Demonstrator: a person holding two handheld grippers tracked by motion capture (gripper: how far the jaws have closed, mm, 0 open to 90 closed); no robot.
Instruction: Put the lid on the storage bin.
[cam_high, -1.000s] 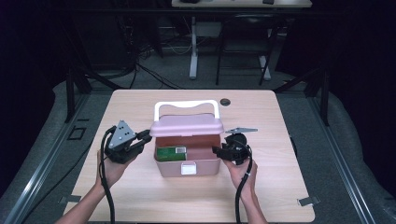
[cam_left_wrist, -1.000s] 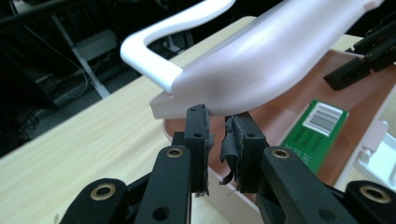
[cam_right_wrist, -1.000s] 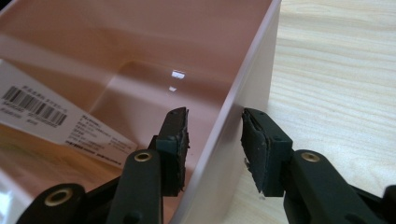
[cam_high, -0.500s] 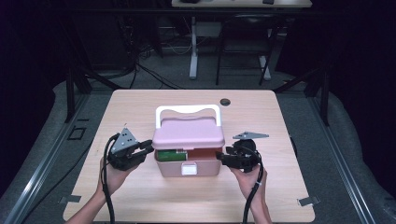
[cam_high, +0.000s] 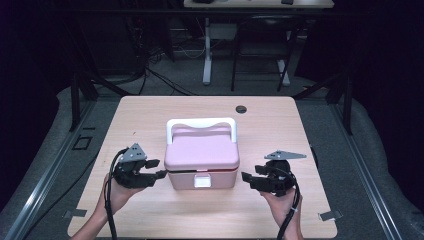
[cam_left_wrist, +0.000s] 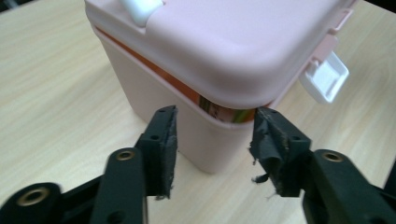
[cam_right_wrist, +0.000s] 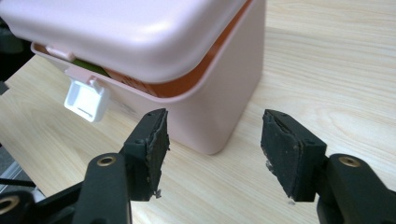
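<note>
A pink lidded box with a white handle stands mid-table. Its lid rests slightly ajar, and orange and green contents show in the gap. The white front latch hangs unfastened. My left gripper sits just off the box's left side, open; its jaws have just been opening, and they frame the box's corner without touching it. My right gripper is a short way off the box's right side, also open after widening, with nothing between its pads.
The wooden table has a black round grommet near its far edge. Beyond it stand another desk's legs and floor cables. Bare tabletop lies all around the box.
The raised lid has come down onto the box. Both grippers opened and let go of it. The right gripper drew back to the right, away from the box.
</note>
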